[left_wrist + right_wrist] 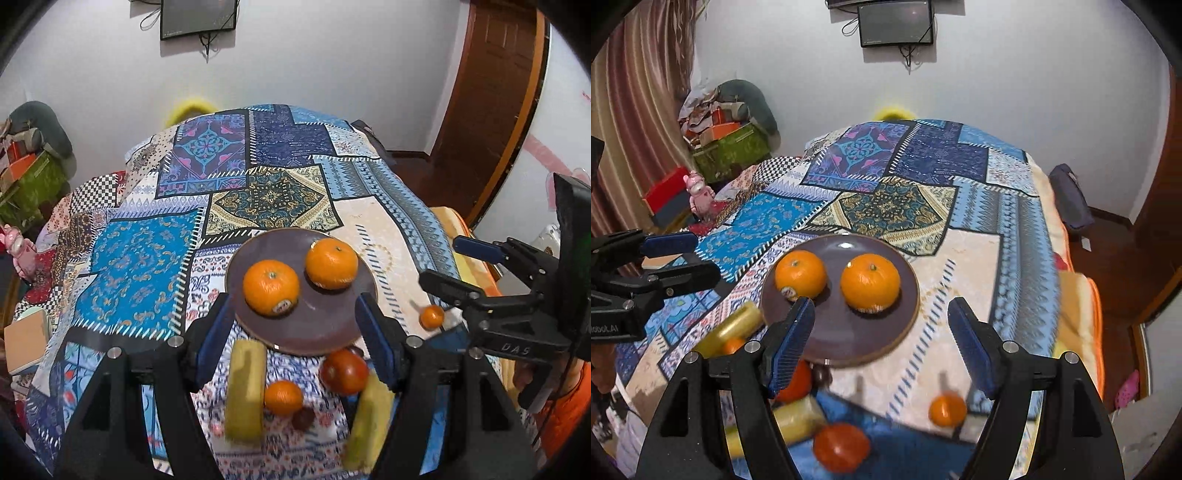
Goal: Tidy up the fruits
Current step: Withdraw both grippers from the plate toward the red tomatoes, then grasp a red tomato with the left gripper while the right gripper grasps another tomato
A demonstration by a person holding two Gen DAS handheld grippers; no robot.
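A dark purple plate (317,325) (846,339) lies on the patchwork cloth and holds two big oranges (270,287) (331,263); they also show in the right wrist view (800,273) (870,281). Near the front lie two yellow pieces (245,391) (369,421), a small orange (283,397), a red tomato (343,371) and a small dark fruit (303,418). A small orange (432,316) (947,410) lies to the right. My left gripper (293,314) is open and empty above the plate's near rim. My right gripper (881,317) is open and empty over the plate.
The patterned cloth (258,177) covers a table that drops off at right toward a wooden door (491,92). Boxes and clutter (727,147) stand at the back left. A pink toy (698,195) sits at the left edge. A red tomato (841,446) lies at the front.
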